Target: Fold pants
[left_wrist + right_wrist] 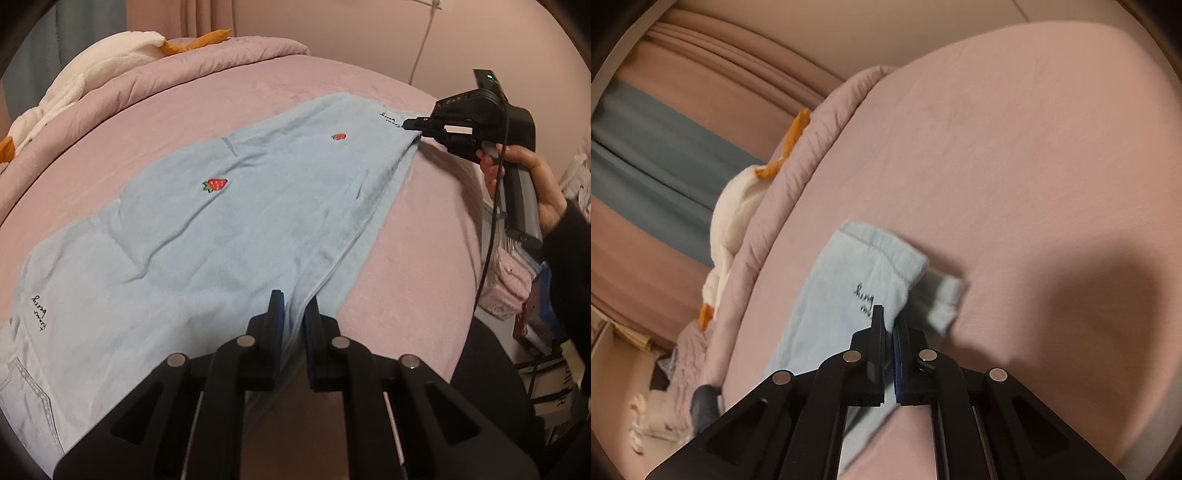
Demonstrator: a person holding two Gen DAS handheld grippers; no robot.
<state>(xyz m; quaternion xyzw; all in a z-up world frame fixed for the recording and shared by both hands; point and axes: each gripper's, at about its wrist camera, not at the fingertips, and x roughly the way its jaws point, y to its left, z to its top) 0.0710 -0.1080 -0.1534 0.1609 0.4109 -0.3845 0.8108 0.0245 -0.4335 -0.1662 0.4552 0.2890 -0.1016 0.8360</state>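
Light blue pants [192, 236] with strawberry patches lie spread along the pink bed [258, 110], one leg folded over the other. My left gripper [294, 301] is shut on the near edge of the pants, at the seat end. My right gripper [408, 123] is shut on the leg cuffs at the far end and holds them just above the sheet. In the right wrist view the right gripper [890, 317] pinches the upper cuff [871, 266] beside black script lettering; the lower cuff [945, 299] hangs out to its right.
A rolled pink quilt [147, 81] and a white plush goose [85, 77] lie along the bed's far side. A white cable [424, 40] hangs on the wall. Clutter and boxes [535, 314] stand off the bed's right edge.
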